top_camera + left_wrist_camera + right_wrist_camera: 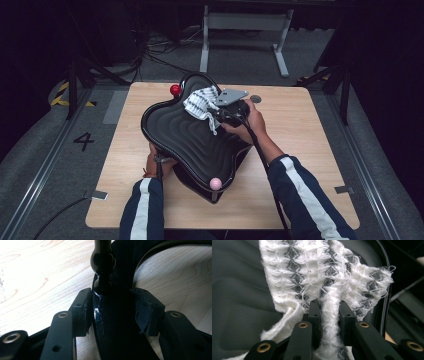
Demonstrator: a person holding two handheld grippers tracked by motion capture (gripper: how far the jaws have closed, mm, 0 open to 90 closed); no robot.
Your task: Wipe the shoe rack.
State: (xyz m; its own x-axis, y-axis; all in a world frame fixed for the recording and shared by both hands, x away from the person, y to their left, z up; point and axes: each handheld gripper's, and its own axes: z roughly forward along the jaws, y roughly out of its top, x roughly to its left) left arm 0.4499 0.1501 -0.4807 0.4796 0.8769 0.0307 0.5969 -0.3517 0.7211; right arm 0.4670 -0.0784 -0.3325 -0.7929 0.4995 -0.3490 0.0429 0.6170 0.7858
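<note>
nearest the person, two forearms in dark sleeves with white stripes enter from the bottom of the high view. the left gripper [159, 161] sits at the near left edge of the glossy black wavy-edged tray with a ribbed dark grey inner surface [170, 125]. in the left gripper view its jaws stand about half open and are clamped on the tray's black rim [110, 322], one pad on each side of it; a glossy black rounded knob [102, 260] rises from the rim just beyond the pads.

at the tray's near corner a pale pink ball [215, 183] sits on the rim. the tray rests on the light wooden square table [310, 170] and covers its middle.

farther on, the right gripper [220, 114], topped by its grey three-cornered plate, hovers over the far right part of the tray. in the right gripper view its jaws are nearly closed and pinch a bunched fold of the white knitted cloth with grey diamond stripes [329, 312]. the cloth [201, 102] spreads out beyond the jaws and lies on the tray's ribbed surface near its far edge.

just left of the cloth, a red ball [175, 90] sits on the tray's far rim. beyond the table stands a grey metal frame [245, 30] on the grey floor.
</note>
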